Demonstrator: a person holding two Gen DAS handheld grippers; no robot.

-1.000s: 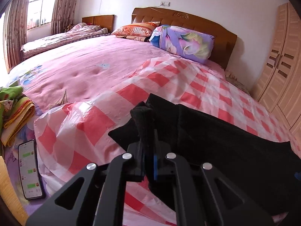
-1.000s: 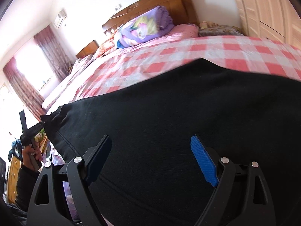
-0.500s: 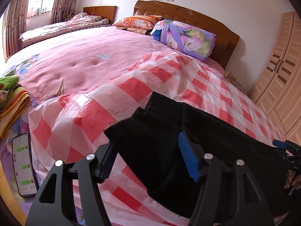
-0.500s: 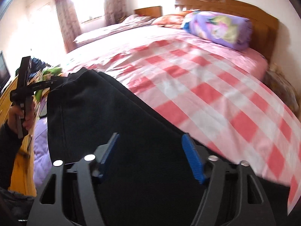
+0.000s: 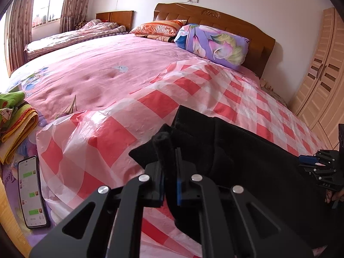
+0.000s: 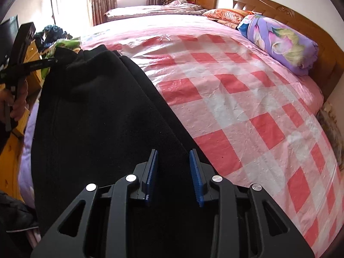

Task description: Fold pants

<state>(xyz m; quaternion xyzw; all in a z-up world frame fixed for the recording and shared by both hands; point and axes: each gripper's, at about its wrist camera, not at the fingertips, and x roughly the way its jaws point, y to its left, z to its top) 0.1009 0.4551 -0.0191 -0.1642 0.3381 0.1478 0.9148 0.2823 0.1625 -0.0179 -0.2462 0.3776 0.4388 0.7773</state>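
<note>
Black pants [image 5: 247, 154] spread along the near edge of the bed, over the red-and-white checked plastic sheet [image 5: 154, 105]; one end bunched and pinched in the left gripper [image 5: 169, 172], jaws clamped tight on a raised fold of cloth at the pants' left end; long axis running left to right between the two grippers, roughly parallel to the bed's near edge; far end reaching the right gripper [image 6: 173, 172], blue pads [image 6: 196, 178] narrowly parted with the folded edge of the fabric lying between them, contact with the pads not clear; beyond the sheet, pink bedspread [image 5: 103, 64], purple floral pillow [image 5: 212, 45], wooden headboard [image 5: 215, 19]; to the left, folded towels [image 5: 17, 116] and a phone [image 5: 32, 191] with lit screen
</note>
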